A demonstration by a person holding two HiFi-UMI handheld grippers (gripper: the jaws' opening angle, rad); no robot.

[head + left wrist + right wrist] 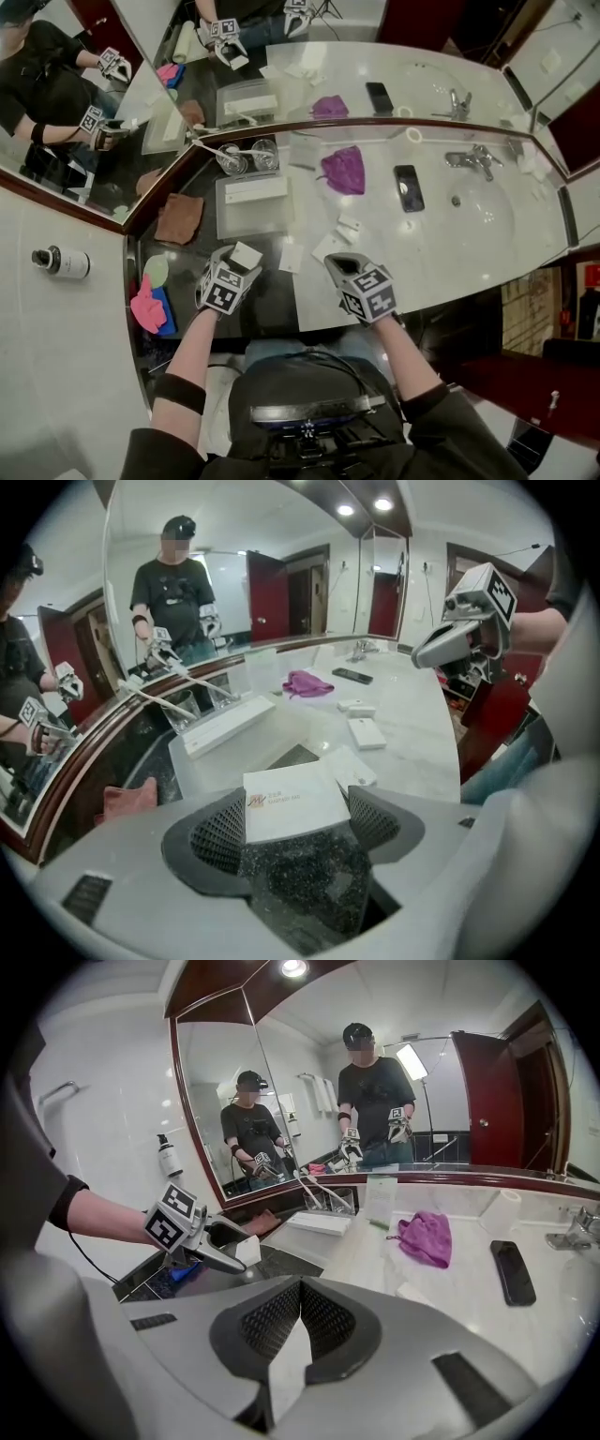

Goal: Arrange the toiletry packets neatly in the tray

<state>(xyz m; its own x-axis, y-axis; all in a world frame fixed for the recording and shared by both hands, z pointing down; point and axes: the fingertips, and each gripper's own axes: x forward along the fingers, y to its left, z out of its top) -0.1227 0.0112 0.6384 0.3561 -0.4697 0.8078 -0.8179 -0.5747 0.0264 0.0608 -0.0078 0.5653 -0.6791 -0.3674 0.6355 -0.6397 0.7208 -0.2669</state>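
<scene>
**A:** What does the packet (291, 799) look like?

**B:** It's flat, white and nearly square. One corner has a small red-and-gold mark and a line of grey print too small to read. The left gripper (298, 822) has its jaws clamped on two opposite edges, and they stand wide because the packet is wide. It is held in the air over the dark part of the bench (272, 305), short of the tray's near edge.

**A:** And the tray (246, 218)?

**B:** It's translucent and rectangular, and it sits at the back where dark stone meets white marble. A long white box (255, 190) lies along its far side, and the near half is bare.

**A:** The other hand?

**B:** The right gripper (300, 1290) has its jaws pressed together. A white sliver shows in the gap behind the pads. I cannot tell whether that is a thin packet or the marble beneath.

**A:** What hems the tray in?

**B:** Two glasses (248, 157) stand just behind it against the mirror (84, 112). A brown cloth (178, 218) lies just beside its left edge, and a purple cloth (344, 171) is near its right. Three loose packets (328, 247) lie on the marble between the tray and the right gripper. The phone (409, 187) and sink (478, 211) are well apart to the right.

**A:** Room to move?

**B:** The dark stone between the left gripper and the tray's near edge is open.
</scene>
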